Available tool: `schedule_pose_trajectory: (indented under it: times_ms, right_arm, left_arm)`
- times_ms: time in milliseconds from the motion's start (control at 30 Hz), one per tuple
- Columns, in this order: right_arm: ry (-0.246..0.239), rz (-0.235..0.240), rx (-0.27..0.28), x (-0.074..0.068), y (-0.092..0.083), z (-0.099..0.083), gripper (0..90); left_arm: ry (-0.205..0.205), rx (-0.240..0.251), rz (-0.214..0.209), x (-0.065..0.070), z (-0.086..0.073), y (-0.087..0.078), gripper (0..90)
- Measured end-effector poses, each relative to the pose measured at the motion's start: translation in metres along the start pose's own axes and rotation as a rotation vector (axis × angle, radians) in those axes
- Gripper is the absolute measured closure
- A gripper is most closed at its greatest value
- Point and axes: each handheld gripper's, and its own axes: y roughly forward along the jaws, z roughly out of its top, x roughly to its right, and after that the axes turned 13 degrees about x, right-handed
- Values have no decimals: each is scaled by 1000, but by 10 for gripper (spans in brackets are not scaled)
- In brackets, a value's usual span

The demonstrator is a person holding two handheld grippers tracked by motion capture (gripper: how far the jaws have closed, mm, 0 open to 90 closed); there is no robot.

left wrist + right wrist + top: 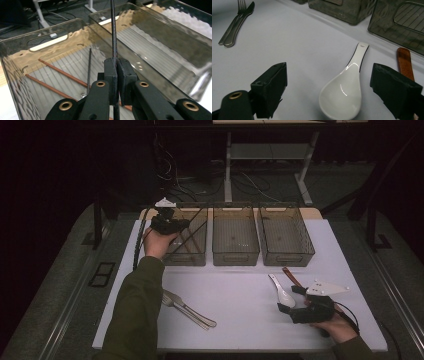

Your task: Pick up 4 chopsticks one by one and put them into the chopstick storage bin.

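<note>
My left fingers [110, 72] are pressed together on a thin black chopstick [114, 37], which stands nearly upright between the pads and runs out past the top of the left gripper view. My left gripper [169, 223] hangs over the leftmost of three smoky clear bins [186, 256] at the far edge of the worktop [240, 315]. On that bin's ribbed floor lie two reddish-brown chopsticks [60, 72] side by side, slanting, and one more black chopstick [89, 67] beside them. The middle bin [160, 57] sits just to the side of it. My right fingers [395, 92] are spread wide, low over the worktop, with a white ceramic soup spoon [344, 92] lying flat between them, bowl toward me, handle pointing at the bins; the pads are apart from it. Just beside its handle lies a reddish-brown wooden utensil [405, 62]. Well apart, at the near left, a metal fork [181, 308] and a knife [192, 310] lie together.
</note>
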Motion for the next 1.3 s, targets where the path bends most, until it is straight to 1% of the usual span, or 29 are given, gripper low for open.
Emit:
schedule_pose_trajectory:
  times_ms: [33,133,200,333,367,400,433,467,500,633,733,867,967,1033,1100,1133,1267,1300]
  right_arm:
    - [-1,1,0,0,0,0,141]
    - [0,0,2,1,0,0,141]
    - [0,1,3,1,-1,0,141]
    - [-1,2,0,1,0,0,141]
    - [0,2,0,1,0,0,141]
    - [0,2,1,1,0,0,141]
    - [1,2,1,1,0,0,141]
    - [1,2,1,1,0,0,141]
    - [1,2,1,1,0,0,141]
    - [5,1,4,1,0,0,141]
    - [4,2,6,1,0,1,141]
    - [4,-4,3,1,1,1,141]
    - [3,-4,2,1,1,1,141]
    - [4,-4,3,1,1,1,141]
    - [2,-4,1,1,0,1,141]
    - [2,-4,2,1,0,1,141]
    - [4,-1,3,2,0,0,141]
    - [2,-1,3,2,0,0,141]
  left_arm:
    - [4,-3,12,-2,-1,2,853]
    - [-28,-13,49,-11,-7,8,854]
    - [-28,-45,67,-16,-11,11,853]
    - [-38,-98,93,-22,-19,16,853]
    - [-50,-106,91,-23,-20,16,852]
    - [-53,-112,93,-24,-21,17,851]
    - [-53,-108,107,-24,-21,16,848]
    - [-54,-102,112,-24,-20,16,837]
    - [-59,-103,122,-24,-20,17,757]
    - [-65,-103,129,-25,-21,17,651]
    - [-65,-100,122,-24,-21,17,610]
    - [-56,-100,109,-24,-20,17,556]
    - [-52,-95,91,-24,-20,16,498]
    - [-57,-86,73,-23,-20,15,459]
    - [-53,-75,59,-20,-19,15,426]
    - [-44,-76,45,-18,-18,14,414]
    - [-18,-50,6,-8,-13,9,358]
    - [-22,-38,-4,-6,-12,7,342]
